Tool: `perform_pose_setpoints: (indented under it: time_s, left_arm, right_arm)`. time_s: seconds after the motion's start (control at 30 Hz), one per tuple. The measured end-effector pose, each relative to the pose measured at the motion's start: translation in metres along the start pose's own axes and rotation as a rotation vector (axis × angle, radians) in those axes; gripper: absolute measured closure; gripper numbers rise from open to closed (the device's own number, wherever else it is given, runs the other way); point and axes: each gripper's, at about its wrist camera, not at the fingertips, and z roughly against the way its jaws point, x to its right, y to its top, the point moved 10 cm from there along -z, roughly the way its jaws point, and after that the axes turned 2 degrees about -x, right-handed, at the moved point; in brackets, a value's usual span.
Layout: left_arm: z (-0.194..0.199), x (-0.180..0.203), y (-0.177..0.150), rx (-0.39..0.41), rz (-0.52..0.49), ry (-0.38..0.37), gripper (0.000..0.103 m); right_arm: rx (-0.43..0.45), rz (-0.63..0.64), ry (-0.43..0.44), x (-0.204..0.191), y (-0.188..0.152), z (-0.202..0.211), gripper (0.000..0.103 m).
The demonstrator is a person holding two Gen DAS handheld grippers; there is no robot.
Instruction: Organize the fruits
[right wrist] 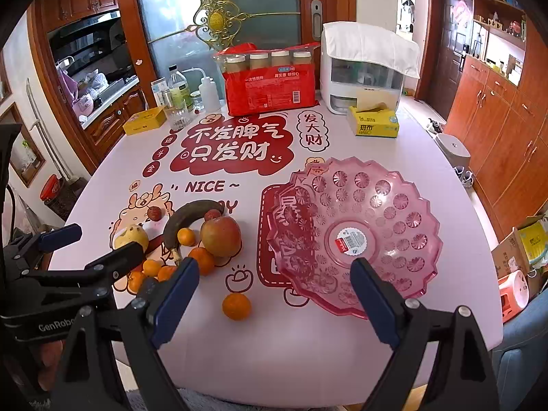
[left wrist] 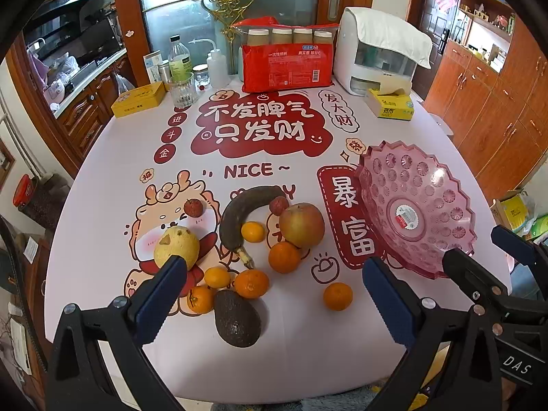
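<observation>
pink bowl [right wrist: 356, 236] near table [right wrist: 274, 359] edge

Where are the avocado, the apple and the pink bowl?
avocado [left wrist: 237, 322]: left wrist view, middle of its dark skin.
apple [right wrist: 221, 235]: right wrist view, centre of its side.
pink bowl [right wrist: 407, 202]: right wrist view, inner wall.

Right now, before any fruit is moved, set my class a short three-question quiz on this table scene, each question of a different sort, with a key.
1. True or false: the pink fruit bowl already holds fruit.
2. Which fruit lies nearest the left gripper? A avocado B apple C banana
3. Fill in: one tangerine lies apart from the pile, between it and the ____.

Key: 1 false; 2 A; 3 bowl.
</observation>
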Motion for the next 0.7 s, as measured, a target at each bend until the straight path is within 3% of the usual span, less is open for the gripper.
perform_pose_setpoints:
  time_s: [0.7]
  left_arm:
    - [-0.0049, -0.0078, 0.0048, 0.007, -0.003, 0.018, 0.002]
  right_arm:
    - [0.001, 0.005, 0.011, -0.0061, 0.0048, -0.0083, 0.013]
